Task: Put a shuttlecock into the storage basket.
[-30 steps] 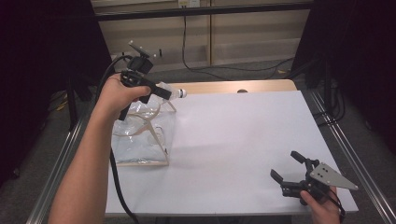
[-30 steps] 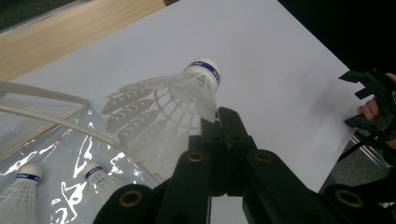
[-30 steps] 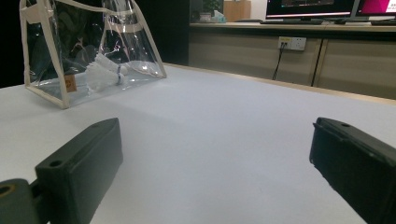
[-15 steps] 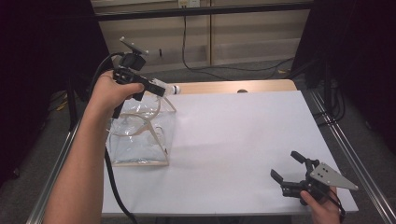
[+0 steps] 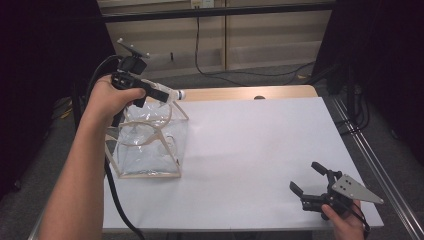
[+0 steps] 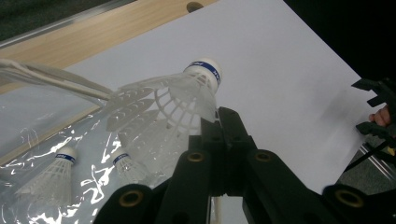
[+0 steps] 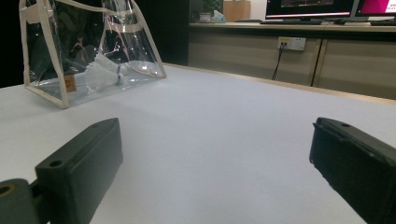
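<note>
My left gripper hangs over the open top of a clear plastic bag at the table's left side. It is shut on the feather skirt of a white shuttlecock, whose cork points right. In the left gripper view the jaws pinch the shuttlecock by its skirt, above the bag. Two more shuttlecocks lie inside the bag. My right gripper rests at the front right of the table, open, with nothing between its jaws. The bag shows far off to its left.
A white sheet covers the table, with a strip of bare wood along the far edge. Metal rails run along the right side. Cabinets and cables stand behind the table. The left gripper's cable hangs down at the front left.
My left hand has drifted left and slightly up with the shuttlecock still in its grip, now over the bag's mouth. The right gripper has stayed put.
</note>
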